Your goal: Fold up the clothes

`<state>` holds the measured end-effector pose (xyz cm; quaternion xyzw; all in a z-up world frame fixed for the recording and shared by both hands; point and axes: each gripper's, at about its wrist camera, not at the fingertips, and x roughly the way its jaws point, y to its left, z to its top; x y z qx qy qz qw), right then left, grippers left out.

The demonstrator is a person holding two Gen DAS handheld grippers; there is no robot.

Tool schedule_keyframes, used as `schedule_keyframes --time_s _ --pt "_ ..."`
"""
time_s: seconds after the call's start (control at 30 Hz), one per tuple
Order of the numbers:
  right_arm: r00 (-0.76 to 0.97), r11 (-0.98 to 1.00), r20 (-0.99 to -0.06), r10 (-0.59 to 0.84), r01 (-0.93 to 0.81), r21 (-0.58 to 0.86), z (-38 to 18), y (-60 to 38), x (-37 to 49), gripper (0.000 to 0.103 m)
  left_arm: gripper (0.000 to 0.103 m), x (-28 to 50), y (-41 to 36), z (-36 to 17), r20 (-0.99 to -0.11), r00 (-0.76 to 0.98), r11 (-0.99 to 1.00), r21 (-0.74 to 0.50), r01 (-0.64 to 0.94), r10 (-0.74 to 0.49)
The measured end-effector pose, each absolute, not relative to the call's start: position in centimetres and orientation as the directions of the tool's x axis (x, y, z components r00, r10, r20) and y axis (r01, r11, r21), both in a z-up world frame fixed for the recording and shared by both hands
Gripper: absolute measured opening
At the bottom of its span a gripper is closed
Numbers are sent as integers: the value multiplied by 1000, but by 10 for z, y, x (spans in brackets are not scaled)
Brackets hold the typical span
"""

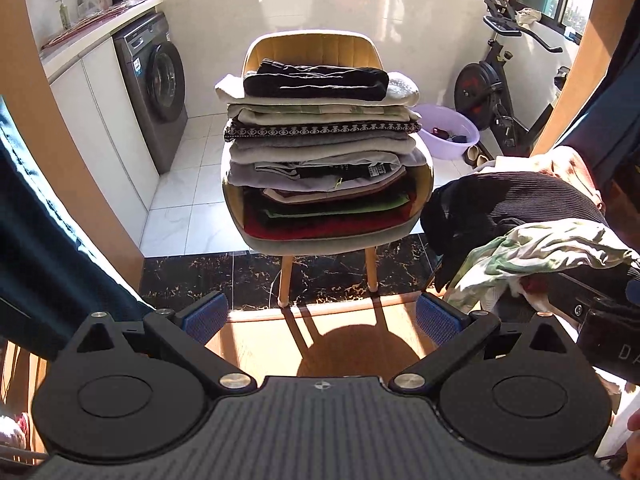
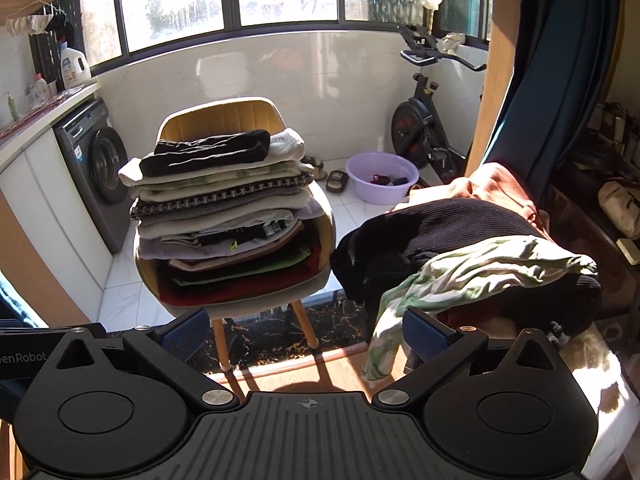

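Note:
A tall stack of folded clothes (image 1: 320, 152) (image 2: 224, 216) rests on a yellow chair (image 1: 312, 46) (image 2: 224, 114), with a black garment on top. To the right lies a heap of unfolded clothes (image 1: 516, 208) (image 2: 460, 240): a dark ribbed knit, a rust piece behind, and a crumpled white-green garment (image 1: 552, 248) (image 2: 480, 268) draped over the front. My left gripper (image 1: 320, 316) hangs open in front of the chair, holding nothing. My right gripper (image 2: 306, 334) is open too, its right pad (image 2: 426, 336) close to the white-green garment's hanging end.
A washing machine (image 1: 154, 88) (image 2: 94, 168) sits under a counter on the left. A purple basin (image 1: 450, 130) (image 2: 382, 178) and an exercise bike (image 1: 496, 92) (image 2: 424, 120) stand behind the heap. Dark blue curtains (image 1: 48, 248) (image 2: 544, 80) hang at the sides. Sunlit wooden floor lies below.

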<state>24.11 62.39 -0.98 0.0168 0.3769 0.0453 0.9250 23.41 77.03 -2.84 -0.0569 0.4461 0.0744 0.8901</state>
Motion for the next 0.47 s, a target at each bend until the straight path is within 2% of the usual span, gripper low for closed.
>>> schedule_keyframes --time_s 0.47 --pt "692 982 -698 185 -165 96 -9 595 249 102 102 214 742 -32 -826 544 957 -23 -289 144"
